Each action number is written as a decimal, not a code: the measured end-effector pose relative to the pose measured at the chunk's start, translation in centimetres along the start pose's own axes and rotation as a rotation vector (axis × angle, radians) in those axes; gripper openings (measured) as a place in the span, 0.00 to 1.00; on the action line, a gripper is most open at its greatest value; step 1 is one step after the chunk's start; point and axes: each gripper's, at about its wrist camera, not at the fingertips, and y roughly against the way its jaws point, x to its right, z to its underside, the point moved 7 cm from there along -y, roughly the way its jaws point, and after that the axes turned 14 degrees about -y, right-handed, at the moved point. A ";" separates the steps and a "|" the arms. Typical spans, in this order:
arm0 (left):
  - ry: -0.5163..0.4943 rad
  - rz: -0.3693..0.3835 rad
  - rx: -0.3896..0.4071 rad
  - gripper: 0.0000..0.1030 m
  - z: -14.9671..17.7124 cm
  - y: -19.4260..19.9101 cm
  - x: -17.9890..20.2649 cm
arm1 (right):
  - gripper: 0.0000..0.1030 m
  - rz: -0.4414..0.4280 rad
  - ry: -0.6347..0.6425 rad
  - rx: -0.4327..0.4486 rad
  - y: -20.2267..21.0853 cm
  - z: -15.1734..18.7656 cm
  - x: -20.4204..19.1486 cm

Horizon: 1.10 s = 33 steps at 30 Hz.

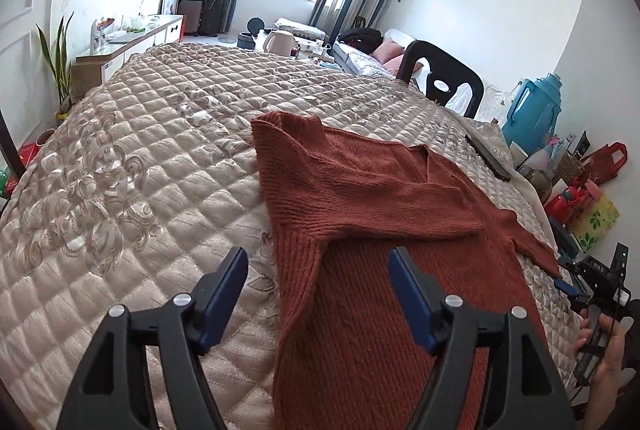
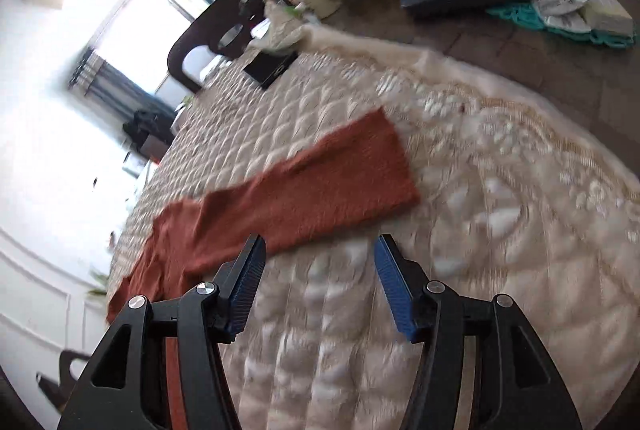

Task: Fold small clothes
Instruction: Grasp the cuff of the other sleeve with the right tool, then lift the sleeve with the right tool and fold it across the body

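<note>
- 1 rust sweater [image 1: 360, 198] flat on bed [image 1: 140, 158], 1 sleeve folded across.
- Left tongs [image 1: 318, 262] spread above sweater, empty.
- Right tongs [image 2: 320, 246] spread beside sweater's other sleeve, empty.

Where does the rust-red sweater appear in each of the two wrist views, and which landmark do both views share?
Left wrist view: the rust-red sweater fills the centre and lower right, spread on the quilted bedspread, partly between the open left tongs.
Right wrist view: the sweater runs diagonally from lower left to centre, just beyond the open right tongs.
Shared landmark: the dark chair beside the bed.
</note>
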 end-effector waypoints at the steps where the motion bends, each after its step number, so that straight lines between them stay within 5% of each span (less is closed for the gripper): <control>1: -0.001 -0.002 -0.001 0.73 0.0 0.0 0.1 | 0.56 0.005 -0.016 0.020 -0.3 -0.4 0.0; 7: 0.012 0.000 -0.005 0.73 0.7 0.2 0.1 | 0.55 0.031 -0.099 0.127 -1.3 -2.1 0.0; 11: 0.021 0.003 -0.013 0.73 1.1 0.2 0.0 | 0.16 0.080 -0.111 0.144 -2.1 -2.9 0.3; 13: 0.022 0.003 -0.007 0.73 1.1 0.3 0.0 | 0.08 0.071 -0.111 0.138 -2.2 -3.1 0.1; 19: 0.031 -0.003 0.006 0.73 1.0 0.7 -0.2 | 0.06 -0.062 0.049 0.092 -1.4 -1.9 -6.8; 27: 0.054 -0.021 0.027 0.73 1.3 2.1 -1.0 | 0.06 -0.264 0.378 -0.080 -3.6 6.5 -21.8; 33: 0.092 -0.058 0.041 0.73 2.0 3.8 -2.9 | 0.06 -0.283 0.575 -0.273 -8.7 16.6 -27.6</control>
